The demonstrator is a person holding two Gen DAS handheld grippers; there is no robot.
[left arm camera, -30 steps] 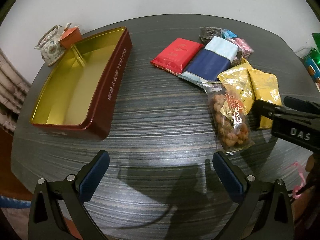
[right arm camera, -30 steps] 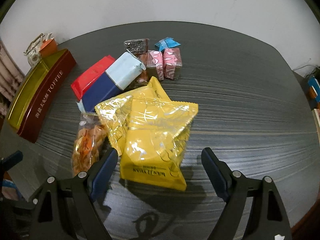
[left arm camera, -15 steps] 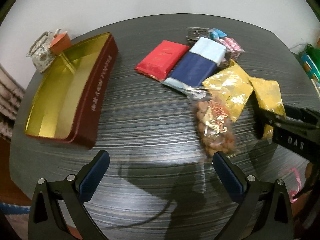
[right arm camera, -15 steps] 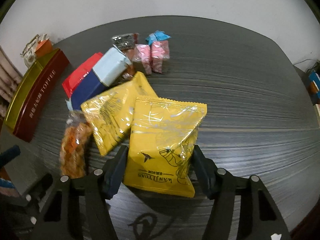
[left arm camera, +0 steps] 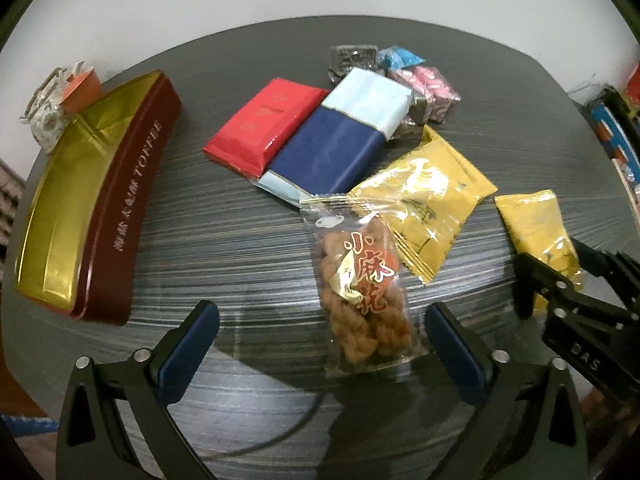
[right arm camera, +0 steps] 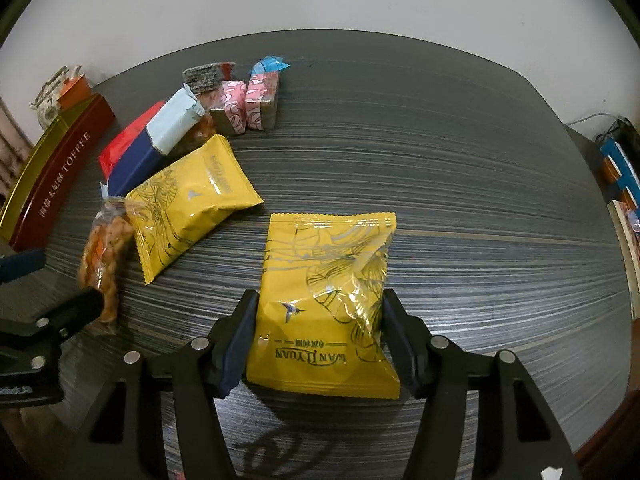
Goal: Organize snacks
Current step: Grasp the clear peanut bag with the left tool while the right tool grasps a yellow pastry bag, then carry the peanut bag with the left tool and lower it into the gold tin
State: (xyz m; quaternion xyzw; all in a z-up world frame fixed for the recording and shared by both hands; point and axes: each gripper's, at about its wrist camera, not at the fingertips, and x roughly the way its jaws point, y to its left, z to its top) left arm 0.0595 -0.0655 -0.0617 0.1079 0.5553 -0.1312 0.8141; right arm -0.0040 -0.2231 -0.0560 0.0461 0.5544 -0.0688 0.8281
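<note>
My right gripper [right arm camera: 320,340] is shut on a yellow snack packet [right arm camera: 328,300], gripping its sides and holding it apart from the pile; the packet also shows in the left wrist view [left arm camera: 540,232]. My left gripper [left arm camera: 320,340] is open, with the near end of a clear bag of brown fried snacks [left arm camera: 360,288] lying between its fingers. A second yellow packet [left arm camera: 424,200], a red packet [left arm camera: 264,120], a blue packet [left arm camera: 340,136] and small pink and blue candies [left arm camera: 424,84] lie on the dark table. An open gold-lined toffee tin [left arm camera: 72,200] stands empty at the left.
A small patterned teapot and an orange cup [left arm camera: 60,96] stand behind the tin at the table's far left edge. The round table's edge [right arm camera: 600,320] curves close on the right, with coloured boxes [right arm camera: 620,176] beyond it.
My right gripper closed on the yellow packet and pulled it right, away from the second yellow packet. My left gripper moved closer to the clear snack bag.
</note>
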